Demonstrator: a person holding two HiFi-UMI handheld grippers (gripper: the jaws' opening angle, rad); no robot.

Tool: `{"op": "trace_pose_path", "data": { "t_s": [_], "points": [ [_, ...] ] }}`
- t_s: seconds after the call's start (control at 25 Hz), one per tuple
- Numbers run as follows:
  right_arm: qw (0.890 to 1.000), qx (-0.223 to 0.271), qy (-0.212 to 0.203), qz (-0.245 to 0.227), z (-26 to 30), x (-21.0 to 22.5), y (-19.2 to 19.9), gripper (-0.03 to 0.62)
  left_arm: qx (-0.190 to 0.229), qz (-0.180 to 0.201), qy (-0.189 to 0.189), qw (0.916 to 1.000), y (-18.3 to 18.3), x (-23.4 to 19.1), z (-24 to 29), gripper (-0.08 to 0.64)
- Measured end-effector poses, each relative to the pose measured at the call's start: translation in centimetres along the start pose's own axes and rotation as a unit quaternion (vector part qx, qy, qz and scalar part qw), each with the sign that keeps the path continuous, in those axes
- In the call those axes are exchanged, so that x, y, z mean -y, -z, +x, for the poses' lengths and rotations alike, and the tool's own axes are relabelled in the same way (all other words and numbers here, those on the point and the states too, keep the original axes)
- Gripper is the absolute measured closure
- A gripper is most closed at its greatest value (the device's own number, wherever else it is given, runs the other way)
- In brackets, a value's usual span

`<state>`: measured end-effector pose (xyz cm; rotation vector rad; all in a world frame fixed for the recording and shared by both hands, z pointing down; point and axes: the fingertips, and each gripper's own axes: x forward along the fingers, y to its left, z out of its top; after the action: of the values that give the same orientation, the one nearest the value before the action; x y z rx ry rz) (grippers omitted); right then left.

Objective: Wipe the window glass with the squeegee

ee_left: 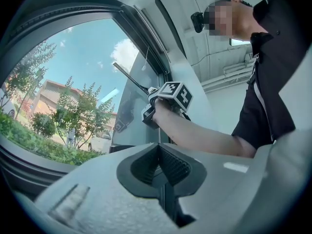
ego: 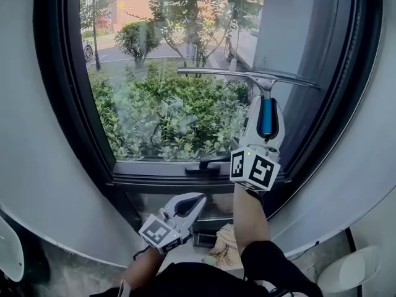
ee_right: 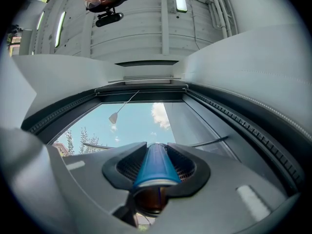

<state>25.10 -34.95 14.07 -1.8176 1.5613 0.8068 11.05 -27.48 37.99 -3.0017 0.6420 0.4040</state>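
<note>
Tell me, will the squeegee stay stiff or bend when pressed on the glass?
Probably stiff: the squeegee has a thin, straight metal bar. Its smooth, round blue handle might twist in the right gripper. It looks light.

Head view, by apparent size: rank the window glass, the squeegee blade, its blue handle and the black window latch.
1. Clear window glass pane.
2. Silver metal squeegee blade.
3. Blue squeegee handle and black window latch look alike; the handle sits partly inside the right tool.

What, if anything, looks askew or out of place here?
Nothing serious. The squeegee in the right gripper sits slightly tilted across the glass, its right end lower. The left gripper hangs shut and empty below.
</note>
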Motion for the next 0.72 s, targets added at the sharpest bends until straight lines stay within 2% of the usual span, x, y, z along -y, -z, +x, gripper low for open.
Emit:
{"op": "trace_pose_path", "data": {
  "t_s": [0.72],
  "points": [
    [1.000,-0.012,0.002,-0.004,-1.6,0.0,1.1,0.460,-0.013,-0.011,-0.006,0.9998,1.1,0.0,-0.5,0.561]
  ]
}}
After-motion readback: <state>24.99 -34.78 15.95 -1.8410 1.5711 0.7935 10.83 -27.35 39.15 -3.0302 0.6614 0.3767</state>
